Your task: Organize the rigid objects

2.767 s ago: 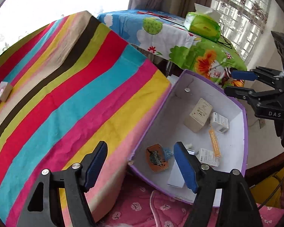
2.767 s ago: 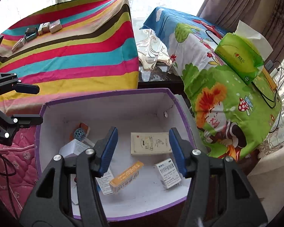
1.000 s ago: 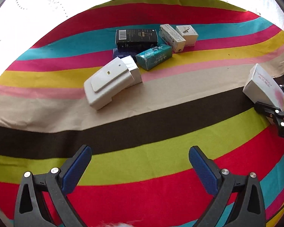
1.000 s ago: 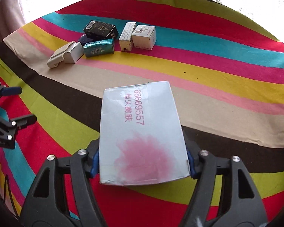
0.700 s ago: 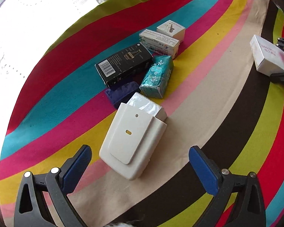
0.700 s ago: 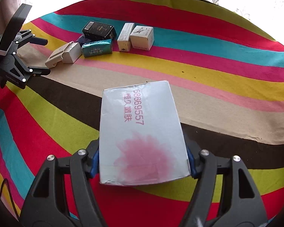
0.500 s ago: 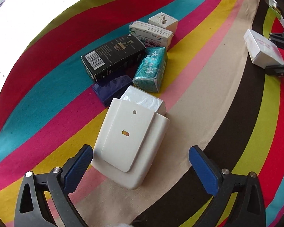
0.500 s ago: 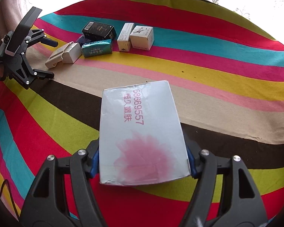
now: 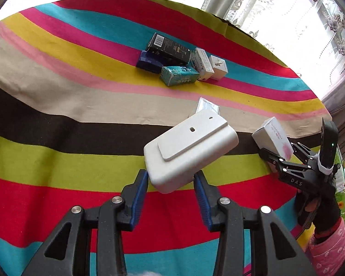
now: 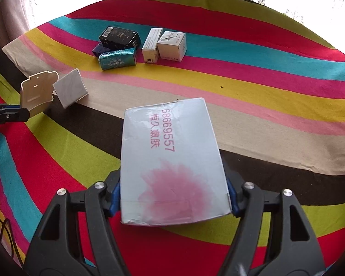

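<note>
My left gripper [image 9: 171, 181] is shut on a cream plastic case [image 9: 191, 147] and holds it tilted above the striped cloth; the case also shows at the left of the right wrist view [image 10: 38, 89]. A small silver-white box [image 10: 70, 87] lies just beyond it. My right gripper [image 10: 173, 195] is shut on a white box with pink print [image 10: 172, 161], also seen at the right in the left wrist view [image 9: 273, 138]. A cluster of small boxes sits farther back: black [image 10: 120, 37], teal [image 10: 117, 59], dark blue [image 9: 149, 62], two white [image 10: 172, 46].
The striped cloth [image 9: 57, 119] covers the whole work surface. Lace curtains and a window [image 9: 287, 11] lie beyond its far edge. The hand in a black glove with a pink sleeve [image 9: 319, 214] holds the right gripper at the cloth's right side.
My left gripper has closed on the cream case and lifted it off the cloth, away from the cluster; the silver-white box beside it is now uncovered. The right gripper still holds its box, about where it was.
</note>
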Available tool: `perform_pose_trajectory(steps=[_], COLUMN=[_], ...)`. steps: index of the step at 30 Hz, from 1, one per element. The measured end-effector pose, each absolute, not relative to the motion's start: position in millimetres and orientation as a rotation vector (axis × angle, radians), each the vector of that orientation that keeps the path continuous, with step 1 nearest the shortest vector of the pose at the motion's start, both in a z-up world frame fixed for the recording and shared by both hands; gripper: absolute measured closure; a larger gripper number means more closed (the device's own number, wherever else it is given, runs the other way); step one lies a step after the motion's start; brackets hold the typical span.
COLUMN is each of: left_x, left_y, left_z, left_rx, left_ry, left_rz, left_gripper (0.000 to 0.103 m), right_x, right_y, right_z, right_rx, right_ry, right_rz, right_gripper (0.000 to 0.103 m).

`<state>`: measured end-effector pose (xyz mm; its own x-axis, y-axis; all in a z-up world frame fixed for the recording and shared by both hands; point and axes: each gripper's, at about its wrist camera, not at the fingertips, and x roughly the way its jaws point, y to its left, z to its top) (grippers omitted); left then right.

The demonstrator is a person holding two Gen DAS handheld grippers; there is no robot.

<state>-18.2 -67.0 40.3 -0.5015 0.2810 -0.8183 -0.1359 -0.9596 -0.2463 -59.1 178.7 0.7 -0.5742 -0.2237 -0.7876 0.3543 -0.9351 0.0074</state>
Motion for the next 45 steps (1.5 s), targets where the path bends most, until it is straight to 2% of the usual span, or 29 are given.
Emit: perform_pose_trajectory(steps=[5,8,12,17,20,24,32,38,41,45], left_x=[11,7,-10,-8,-5,5,21,1,-19,-48], left_y=[-36,-36,-43,-38,-38,-53,-26,-24,-18,-13], left_z=[39,32,19,29,30,25,16,29,33,19], left_rx=[-1.322,-1.333,-1.385,-1.338,-1.365,-1.446,-1.486,-1.478,-1.497,-1.577], left_ry=[0.017,0.082,-0.061,-0.225,-0.263,-0.505,-0.676,-0.508,-0.331,-0.195], left_rz=[2.585,2.611,2.583,2.557,2.569,2.548,2.453,2.737,2.702,2.59], left_gripper=[0.057,0.04,0.038,0.036,0.035,0.035,0.035,0.035,0.022,0.021], right_x=[-59,-60,-60,-60,-60,-60,-59,-60,-61,-62], right_y=[179,180,180,180,180,180,179,180,182,183], right_z=[1,1,0,0,0,0,0,0,0,0], right_rx=[1.23,1.23,1.23,1.229,1.229,1.229,1.229,1.23,1.231,1.23], right_ry=[0.215,0.215,0.216,0.217,0.218,0.217,0.218,0.217,0.214,0.214], right_rz=[-2.52,-2.52,-2.521,-2.52,-2.519,-2.519,-2.519,-2.523,-2.523,-2.523], right_gripper=[0.031,0.031,0.031,0.031,0.031,0.031,0.031,0.031,0.031,0.031])
